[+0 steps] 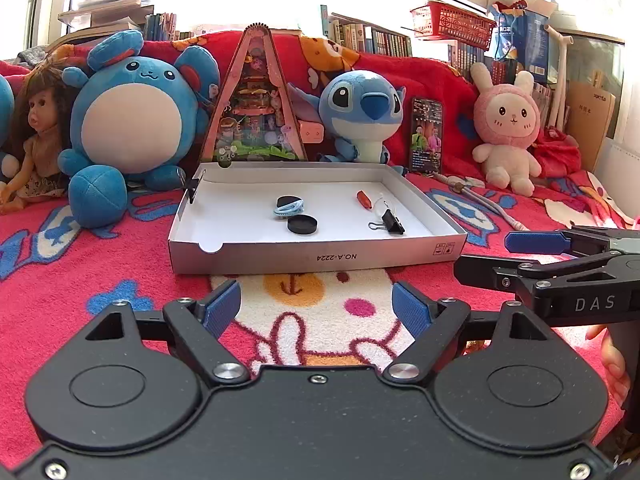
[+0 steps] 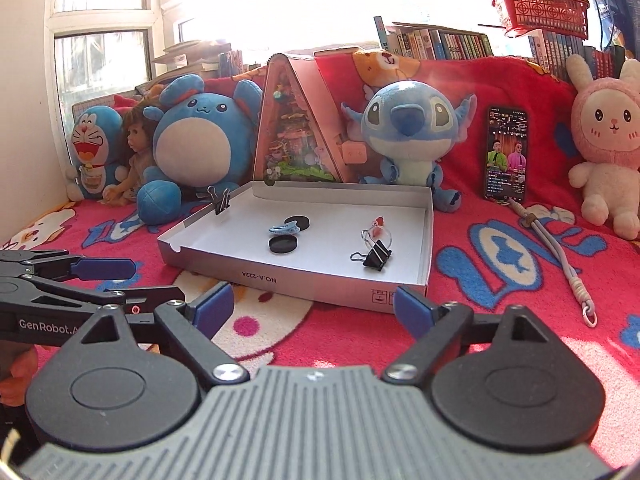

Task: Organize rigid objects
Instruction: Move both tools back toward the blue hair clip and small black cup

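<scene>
A shallow white cardboard box tray [image 1: 320,254] with a silver outer wall is lying on a red cartoon-print fleece blanket [image 1: 80,280], its low rim running unbroken on all four sides except for a notch at the near left corner. Inside, a round black plastic lid [image 1: 302,224] is sitting near the middle, just beside a light blue plastic hair clip [image 1: 287,209] that is lying against a second black disc [image 1: 289,201]; to the right, well apart from these, a black metal binder clip [image 1: 390,222] is resting near a small red-capped item [image 1: 365,199]. Another black binder clip [image 2: 219,201] is gripping the tray's left wall. The left claw [image 1: 318,310] is hovering before the tray's near wall, its blue pads standing wide apart with nothing between them. The right claw [image 2: 314,306] is hovering likewise at the tray's near right corner, spread wide and empty. Bare blanket is lying open between claws and tray and to the tray's right, where a pale cord [image 2: 560,256] is trailing. Behind the tray, a pink triangular display box [image 1: 254,100], blue plush toys, a doll, a pink rabbit plush [image 1: 506,128] and an upright lit phone [image 1: 427,136] are lining the back, with bookshelves and bright windows beyond.
</scene>
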The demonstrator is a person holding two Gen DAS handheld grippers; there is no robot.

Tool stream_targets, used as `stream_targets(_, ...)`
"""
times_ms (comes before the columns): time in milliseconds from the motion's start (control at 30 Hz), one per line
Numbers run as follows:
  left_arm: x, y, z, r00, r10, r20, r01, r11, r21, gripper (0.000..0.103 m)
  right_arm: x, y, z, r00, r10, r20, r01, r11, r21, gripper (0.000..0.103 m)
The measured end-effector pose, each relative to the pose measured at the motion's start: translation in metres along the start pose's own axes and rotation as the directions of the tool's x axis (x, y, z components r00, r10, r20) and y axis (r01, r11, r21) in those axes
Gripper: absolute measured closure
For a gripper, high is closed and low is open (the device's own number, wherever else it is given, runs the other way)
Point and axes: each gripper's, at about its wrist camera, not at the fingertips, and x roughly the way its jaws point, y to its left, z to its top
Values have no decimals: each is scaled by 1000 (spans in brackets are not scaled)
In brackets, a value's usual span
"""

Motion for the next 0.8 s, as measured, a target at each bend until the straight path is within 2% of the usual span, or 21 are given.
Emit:
stream_targets(233, -12, -5, -20, 1000, 6, 7, -6, 1000, 20, 21, -11, 7, -18, 1000, -19, 2, 19, 999, -28, 6)
stream_targets(800, -36, -9, -59, 999, 48, 1, -48, 998, 48, 21, -22, 9, -58, 995, -75, -73, 72, 997, -38, 6)
